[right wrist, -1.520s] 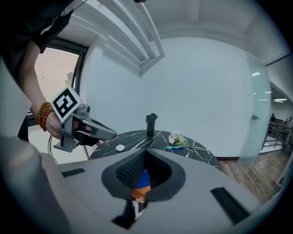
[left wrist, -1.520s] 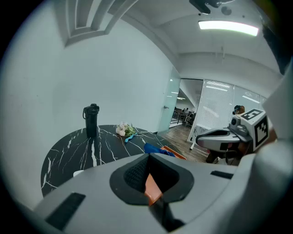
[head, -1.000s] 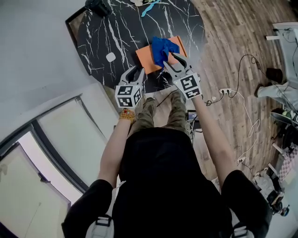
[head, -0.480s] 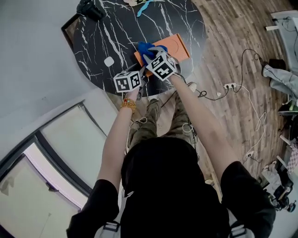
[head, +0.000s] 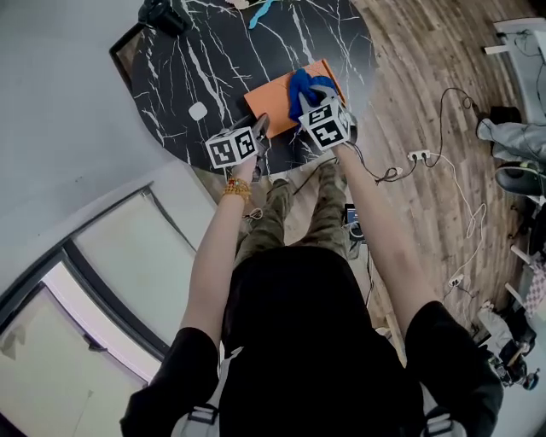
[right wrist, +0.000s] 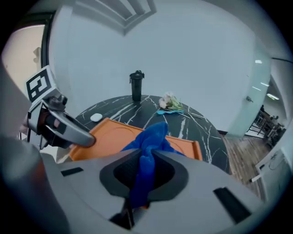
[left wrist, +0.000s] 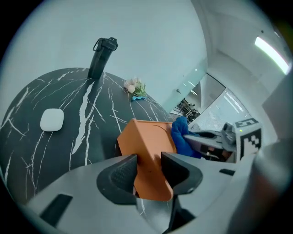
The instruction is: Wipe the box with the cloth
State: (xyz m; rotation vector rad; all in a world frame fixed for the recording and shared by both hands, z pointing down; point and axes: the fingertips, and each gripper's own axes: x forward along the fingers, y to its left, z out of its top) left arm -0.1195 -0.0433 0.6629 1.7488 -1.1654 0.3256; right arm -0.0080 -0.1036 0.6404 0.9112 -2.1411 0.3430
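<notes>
A flat orange box (head: 271, 92) lies near the front edge of the round black marble table (head: 213, 51). My left gripper (head: 263, 126) is at the box's near left corner. In the left gripper view that corner (left wrist: 149, 146) fills the gap between the closing jaws (left wrist: 149, 171), and both pads touch it. My right gripper (head: 314, 88) is over the right part of the box, its jaws closing on a bunched blue cloth (head: 300, 85). In the right gripper view the cloth (right wrist: 149, 141) is pinched between the jaws (right wrist: 145, 171) and hangs onto the box (right wrist: 114, 137).
A white puck (head: 198, 111) lies on the table left of the box. A black bottle (head: 164, 13) stands at the far left rim, and a small bunch of flowers (right wrist: 170, 104) lies at the far side. Cables and a power strip (head: 414, 158) lie on the wooden floor at right.
The right gripper has closed on the cloth, dragged it left across the box, then back to the right part. The left gripper has dropped onto the box's near left corner.
</notes>
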